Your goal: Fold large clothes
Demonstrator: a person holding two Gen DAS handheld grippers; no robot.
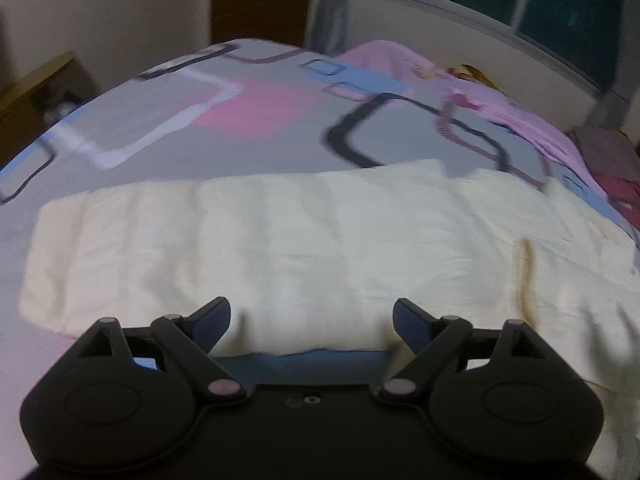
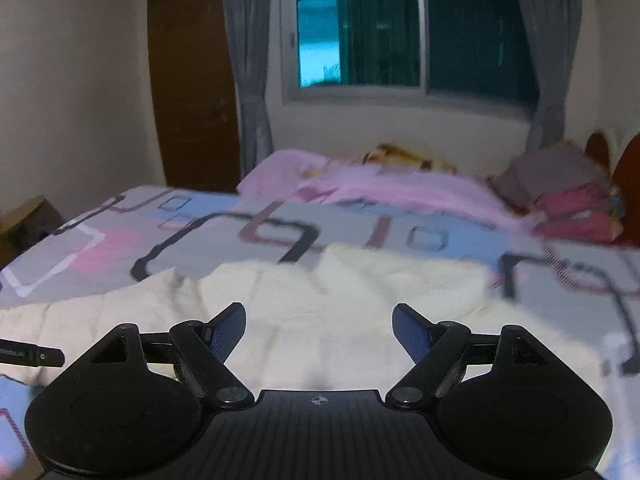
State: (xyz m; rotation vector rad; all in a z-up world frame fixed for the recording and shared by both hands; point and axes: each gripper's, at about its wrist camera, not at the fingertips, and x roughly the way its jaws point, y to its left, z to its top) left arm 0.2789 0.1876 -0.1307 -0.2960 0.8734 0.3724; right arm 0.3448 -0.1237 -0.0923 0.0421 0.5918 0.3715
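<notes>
Left wrist view, left gripper (image 1: pixel 311 320) spread above cream garment (image 1: pixel 280 240), patterned bedsheet (image 1: pixel 180 120)

Both views are softened by motion blur, so the geometric print on the bedsheet (image 1: pixel 256 120) smears into streaks. In the left wrist view the cream garment (image 1: pixel 280 240) runs off the right edge of the frame, and its near edge is hidden behind the left gripper (image 1: pixel 311 316) body at the bottom. In the right wrist view the same garment (image 2: pixel 320 320) is cut off at the left edge and covered below by the right gripper (image 2: pixel 319 322). A tan object (image 2: pixel 400 156) behind the pink blanket (image 2: pixel 400 192) is too blurred to identify. A thin black part (image 2: pixel 32 356) enters from the left edge, mostly out of frame
</notes>
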